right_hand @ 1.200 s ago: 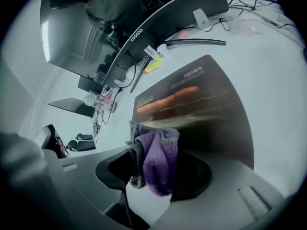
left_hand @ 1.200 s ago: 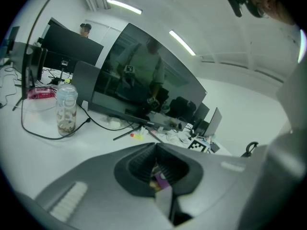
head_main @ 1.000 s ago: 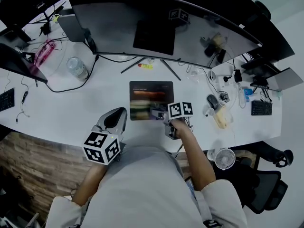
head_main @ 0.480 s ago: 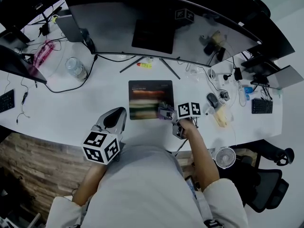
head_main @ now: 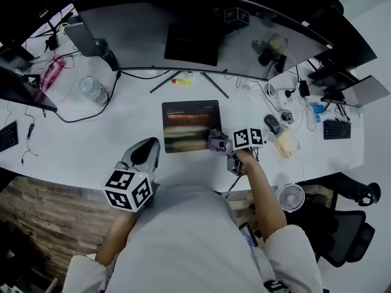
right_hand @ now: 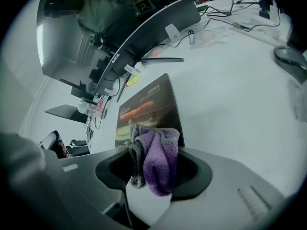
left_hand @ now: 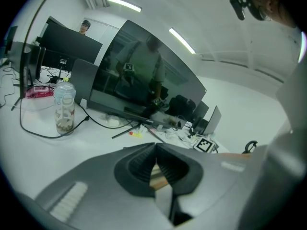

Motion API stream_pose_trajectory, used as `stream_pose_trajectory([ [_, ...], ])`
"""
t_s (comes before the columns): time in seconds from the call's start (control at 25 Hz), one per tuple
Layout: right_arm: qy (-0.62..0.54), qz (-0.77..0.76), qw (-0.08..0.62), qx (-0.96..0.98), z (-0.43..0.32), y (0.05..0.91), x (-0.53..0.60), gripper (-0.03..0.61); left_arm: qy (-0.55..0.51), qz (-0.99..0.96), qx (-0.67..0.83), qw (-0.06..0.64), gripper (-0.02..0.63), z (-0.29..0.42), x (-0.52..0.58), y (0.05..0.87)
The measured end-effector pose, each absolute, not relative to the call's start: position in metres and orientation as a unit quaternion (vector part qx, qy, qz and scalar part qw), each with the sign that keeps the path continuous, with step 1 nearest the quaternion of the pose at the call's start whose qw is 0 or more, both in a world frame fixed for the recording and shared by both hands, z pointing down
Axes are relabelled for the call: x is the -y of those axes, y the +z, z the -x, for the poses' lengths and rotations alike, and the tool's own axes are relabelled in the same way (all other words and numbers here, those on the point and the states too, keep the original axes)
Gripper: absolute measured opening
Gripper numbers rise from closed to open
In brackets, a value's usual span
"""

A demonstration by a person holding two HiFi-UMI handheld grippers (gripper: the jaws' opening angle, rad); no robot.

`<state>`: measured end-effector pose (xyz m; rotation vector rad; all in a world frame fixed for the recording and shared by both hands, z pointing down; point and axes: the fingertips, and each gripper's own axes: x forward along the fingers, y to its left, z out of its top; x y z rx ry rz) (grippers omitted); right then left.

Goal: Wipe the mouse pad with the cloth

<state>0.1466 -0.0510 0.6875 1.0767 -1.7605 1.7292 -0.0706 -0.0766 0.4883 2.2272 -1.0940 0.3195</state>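
Slides the fluffy purple-and-grey cloth (right_hand: 158, 159), pinched in the right gripper (head_main: 219, 144), rightward along the dark rectangular mouse pad (head_main: 189, 124)'s near edge to its near right corner, probably closing one wiping pass, with the left gripper (left_hand: 154, 169) pressed together, empty, off to the near left.

The mouse pad (head_main: 186, 124) lies on the desk (head_main: 122, 136) before the monitor (head_main: 140, 29), the cloth (head_main: 217, 141) at its near right corner, a bottle (head_main: 93, 90) to its left, a mouse (head_main: 272, 124) to its right.
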Motion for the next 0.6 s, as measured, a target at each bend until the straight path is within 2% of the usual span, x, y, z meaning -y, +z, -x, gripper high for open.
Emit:
stream_pose_trajectory([
  [0.6, 0.561, -0.421, 0.254, 0.666, -0.173, 0.672, 0.044, 0.212, 0.117, -0.851, 0.409, 0.308, 0.0, 0.068, 0.077, 0.486],
])
